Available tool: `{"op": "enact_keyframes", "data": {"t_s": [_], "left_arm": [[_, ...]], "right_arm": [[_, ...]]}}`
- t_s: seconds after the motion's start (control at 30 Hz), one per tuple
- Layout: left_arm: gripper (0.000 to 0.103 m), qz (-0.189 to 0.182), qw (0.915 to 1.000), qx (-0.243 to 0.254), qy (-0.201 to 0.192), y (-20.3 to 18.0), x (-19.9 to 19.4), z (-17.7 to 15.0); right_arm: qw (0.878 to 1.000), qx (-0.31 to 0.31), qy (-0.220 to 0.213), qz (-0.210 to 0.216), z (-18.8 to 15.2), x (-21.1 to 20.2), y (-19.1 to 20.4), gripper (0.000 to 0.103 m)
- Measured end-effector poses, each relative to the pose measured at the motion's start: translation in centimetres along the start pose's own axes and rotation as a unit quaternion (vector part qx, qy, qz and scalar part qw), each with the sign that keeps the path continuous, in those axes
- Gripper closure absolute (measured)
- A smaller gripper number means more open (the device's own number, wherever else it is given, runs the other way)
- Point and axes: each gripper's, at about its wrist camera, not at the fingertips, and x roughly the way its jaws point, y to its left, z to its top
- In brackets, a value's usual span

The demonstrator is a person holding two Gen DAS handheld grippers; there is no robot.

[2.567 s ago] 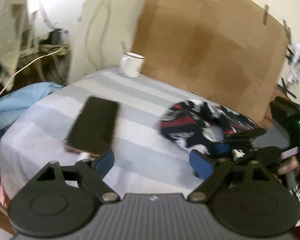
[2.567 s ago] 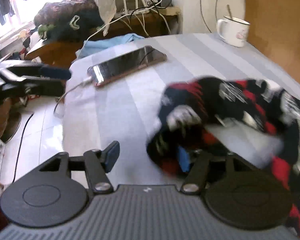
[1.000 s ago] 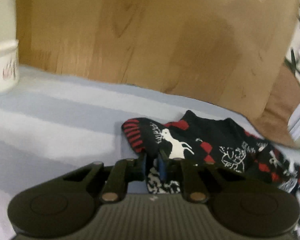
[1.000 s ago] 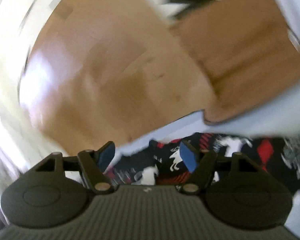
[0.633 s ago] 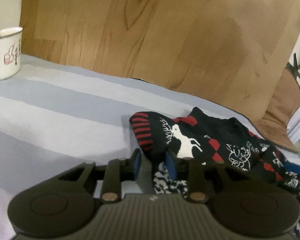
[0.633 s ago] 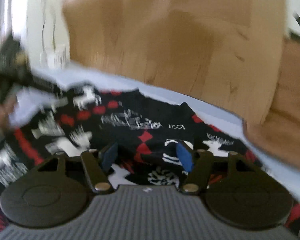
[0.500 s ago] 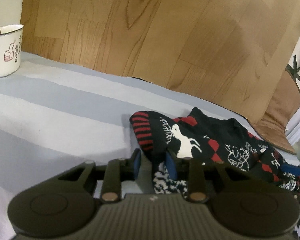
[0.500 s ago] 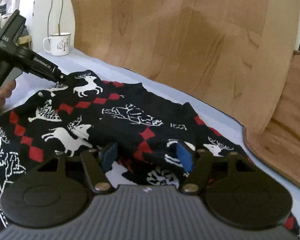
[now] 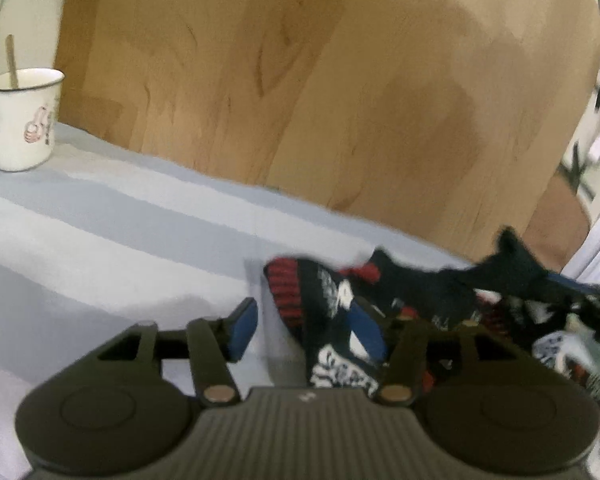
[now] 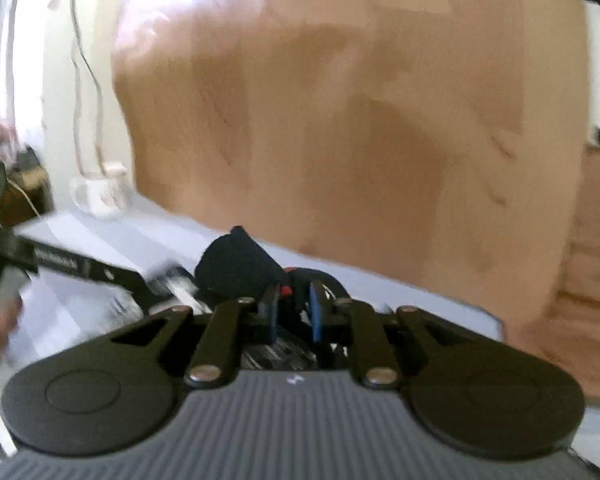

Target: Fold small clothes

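Note:
A small black sweater with red and white reindeer patterns (image 9: 416, 292) lies bunched on the striped grey-blue sheet (image 9: 100, 220). My left gripper (image 9: 304, 332) is open, its jaws astride the sweater's red-striped cuff edge. In the right wrist view my right gripper (image 10: 294, 312) is shut on a fold of the sweater (image 10: 236, 264), which bulges up above the jaws. The left gripper's body shows at the left of the right wrist view (image 10: 60, 264). Both views are motion-blurred.
A white enamel mug with a spoon (image 9: 22, 120) stands at the far left of the bed. A wood-grain board (image 9: 320, 80) leans behind the bed. A brown cushion (image 10: 588, 272) sits at the right.
My left gripper has opened and let go of the sweater's cuff. My right gripper has shut on a fold of the sweater and lifted it.

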Motion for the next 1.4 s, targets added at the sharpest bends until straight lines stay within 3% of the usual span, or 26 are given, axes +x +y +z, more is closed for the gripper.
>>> {"op": "enact_keyframes", "data": {"t_s": [0.1,0.17,0.2,0.27,0.3,0.37,0.47,0.53,0.6,0.7,0.73,0.77,0.83,0.9,0.97,1.03,1.1,1.17,1.3,1.4], "left_arm": [[0.044,-0.012,0.9998,-0.015,-0.009,0.9,-0.6,0.3],[0.044,-0.015,0.9996,-0.023,-0.003,1.3,-0.4,0.4],[0.043,-0.017,0.9995,-0.025,0.001,1.4,-0.2,0.5],[0.042,-0.023,0.9993,-0.030,0.007,1.5,0.0,0.5],[0.040,-0.027,0.9991,-0.031,0.008,1.4,0.0,0.5],[0.039,-0.035,0.9988,-0.032,0.013,1.2,0.4,0.5],[0.039,-0.038,0.9986,-0.025,0.027,0.7,1.0,0.1],[0.039,-0.035,0.9987,-0.011,0.035,0.0,1.5,-0.2],[0.039,-0.030,0.9988,0.004,0.038,-0.6,1.6,-0.6],[0.040,-0.021,0.9986,0.022,0.043,-1.2,1.9,-1.1],[0.043,-0.018,0.9984,0.028,0.046,-1.4,2.1,-1.2],[0.044,-0.015,0.9981,0.033,0.050,-1.5,2.3,-1.4],[0.056,-0.007,0.9973,0.046,0.057,-2.0,2.7,-1.8],[0.055,0.011,0.9956,0.075,0.056,-3.0,3.2,-2.3],[0.055,0.039,0.9904,0.123,0.050,-4.3,3.3,-3.0],[0.052,0.056,0.9868,0.145,0.044,-5.1,3.3,-3.3],[0.049,0.050,0.9885,0.135,0.047,-4.6,3.1,-3.1],[0.045,0.041,0.9914,0.115,0.048,-3.6,2.7,-2.6],[0.045,0.024,0.9982,0.056,0.004,-2.0,0.6,-1.2],[0.046,-0.001,0.9993,0.031,-0.023,-1.6,-0.9,-0.7]], "right_arm": [[0.999,0.001,0.011,0.045,0.4,2.7,3.1,0.079],[0.993,-0.022,0.063,0.099,-0.8,5.3,5.4,0.064],[0.989,-0.035,0.092,0.113,-1.4,6.3,6.0,0.065],[0.988,-0.034,0.100,0.109,-2.2,6.3,5.6,0.061],[0.990,-0.008,0.087,0.107,-2.2,5.6,4.3,0.060],[0.991,0.081,0.058,0.092,-2.1,3.8,0.4,0.046],[0.977,0.203,0.036,0.049,-3.2,1.9,-5.0,0.038],[0.963,0.261,0.056,0.035,-4.5,2.1,-6.9,0.038],[0.949,0.302,0.080,0.051,-5.8,3.1,-7.4,0.038],[0.942,0.309,0.114,0.071,-7.0,5.2,-5.7,0.043],[0.946,0.294,0.113,0.073,-7.1,5.5,-4.9,0.066],[0.955,0.267,0.113,0.064,-6.8,5.6,-4.2,0.083],[0.963,0.245,0.097,0.050,-6.1,4.8,-3.7,0.086],[0.971,0.227,0.069,0.017,-5.6,3.9,-4.0,0.086],[0.977,0.201,0.078,0.000,-5.8,4.1,-3.4,0.081],[0.972,0.206,0.116,0.004,-6.6,5.0,-3.1,0.074],[0.968,0.227,0.106,0.006,-6.9,4.3,-4.0,0.068],[0.959,0.270,0.084,0.001,-7.0,2.3,-5.4,0.067],[0.935,0.353,0.007,-0.022,-8.9,-6.2,-9.7,0.065],[0.908,0.410,-0.033,-0.075,-12.6,-13.3,-12.3,0.061]]}}
